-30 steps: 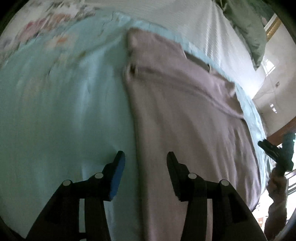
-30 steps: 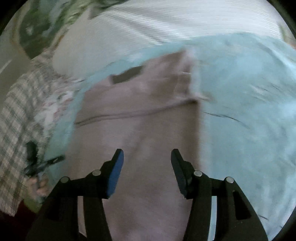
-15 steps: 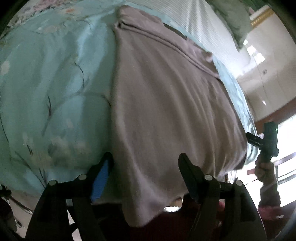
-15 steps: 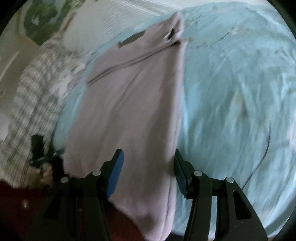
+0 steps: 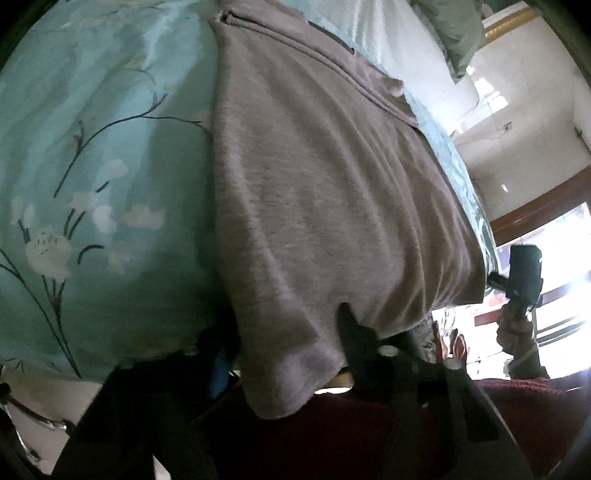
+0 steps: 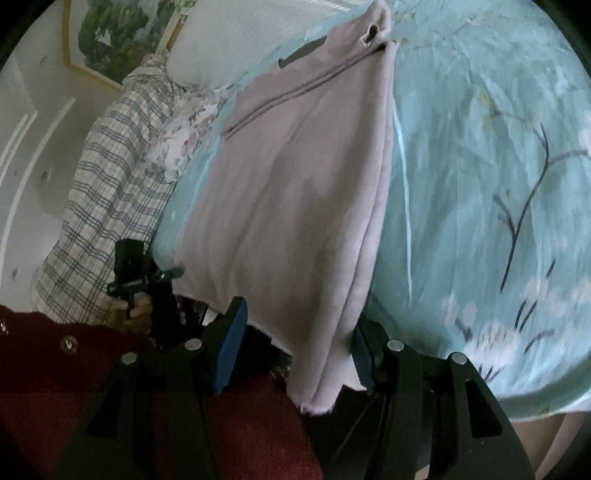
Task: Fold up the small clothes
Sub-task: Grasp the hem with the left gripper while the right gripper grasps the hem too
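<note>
A mauve knit garment (image 5: 325, 192) lies spread lengthwise on a bed covered by a pale turquoise sheet printed with dark branches and white blossoms (image 5: 92, 177); its near hem hangs over the near edge of the bed, and its far end reaches toward a white ribbed pillow (image 6: 236, 40). In the right wrist view the garment (image 6: 295, 192) shows doubled layers along its right edge, with a small opening at the far tip.

The left gripper (image 5: 284, 354) sits at the near left corner of the hanging hem; its fingers stand apart with the cloth drooping between them, the left one with its blue pad largely hidden behind the fabric; nothing is pinched. The right gripper (image 6: 295, 343) is at the near right corner, jaws likewise spread wide, the folded corner hanging down between the blue pads without being clamped.

A checked cloth (image 6: 110, 192) lies at the left side of the bed in the right wrist view, with a floral fabric (image 6: 184, 129) beside it; a framed picture (image 6: 122, 33) hangs on the far wall; dark red cloth (image 6: 74, 369) fills the near foreground.
</note>
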`<state>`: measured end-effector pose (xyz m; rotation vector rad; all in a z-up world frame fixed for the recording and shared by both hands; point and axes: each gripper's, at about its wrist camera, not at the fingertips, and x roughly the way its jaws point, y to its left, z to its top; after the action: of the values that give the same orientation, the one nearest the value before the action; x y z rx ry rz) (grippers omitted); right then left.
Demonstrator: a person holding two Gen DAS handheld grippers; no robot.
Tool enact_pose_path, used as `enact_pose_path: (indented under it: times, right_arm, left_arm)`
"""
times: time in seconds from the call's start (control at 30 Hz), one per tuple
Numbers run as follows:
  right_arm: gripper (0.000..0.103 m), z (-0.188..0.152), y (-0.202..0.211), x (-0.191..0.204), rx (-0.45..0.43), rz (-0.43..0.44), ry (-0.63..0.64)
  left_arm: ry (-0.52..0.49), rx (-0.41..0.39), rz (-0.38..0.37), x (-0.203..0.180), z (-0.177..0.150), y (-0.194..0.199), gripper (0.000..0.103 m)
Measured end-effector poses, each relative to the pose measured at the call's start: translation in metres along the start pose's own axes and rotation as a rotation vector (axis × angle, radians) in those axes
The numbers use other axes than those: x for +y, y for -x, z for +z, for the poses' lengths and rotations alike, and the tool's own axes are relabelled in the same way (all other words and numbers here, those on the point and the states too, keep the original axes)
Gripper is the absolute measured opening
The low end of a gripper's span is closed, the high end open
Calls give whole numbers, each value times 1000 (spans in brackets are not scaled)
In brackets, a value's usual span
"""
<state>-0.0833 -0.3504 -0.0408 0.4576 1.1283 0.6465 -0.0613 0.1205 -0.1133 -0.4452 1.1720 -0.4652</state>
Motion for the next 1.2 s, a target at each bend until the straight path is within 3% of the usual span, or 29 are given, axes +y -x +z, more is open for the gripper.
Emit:
enact_pose_path:
  times: [0.03,0.1,0.17,0.3,0.53,0.67,0.87,0.97,1.2]
  right_arm:
    - [44,-2,-2,1,5,-8,6]
    - [12,-3,-12,3,29,-30,2]
    - [11,-4,-15,8,26,-23,10]
    - [8,4,-1,22,-75,72,18]
    - [8,49,32,35,-267,114,22]
    - [8,95,36,38,-359,96,37]
    - [8,186,27,32,-458,6,58]
    - [8,232,20,19,-495,-49,33]
    - [8,300,-2,-10,-499,-139,-22]
  left_arm:
    - [16,-1,-11,1,2,-2,24]
    - [40,-2,-23,2,5,-5,5]
    - [13,-13,-16,-6,7,-4,5]
    - [-36,-70,-51,-27,10,14,4]
    - [-95,-272,-68,-55,54,65,4]
    - [-113,-400,-50,-65,101,82,4]
    - [-126,-497,65,-72,193,77,4]
    - [-121,-516,98,-70,239,68,4]
    - [-72,-516,127,-46,315,38,3]
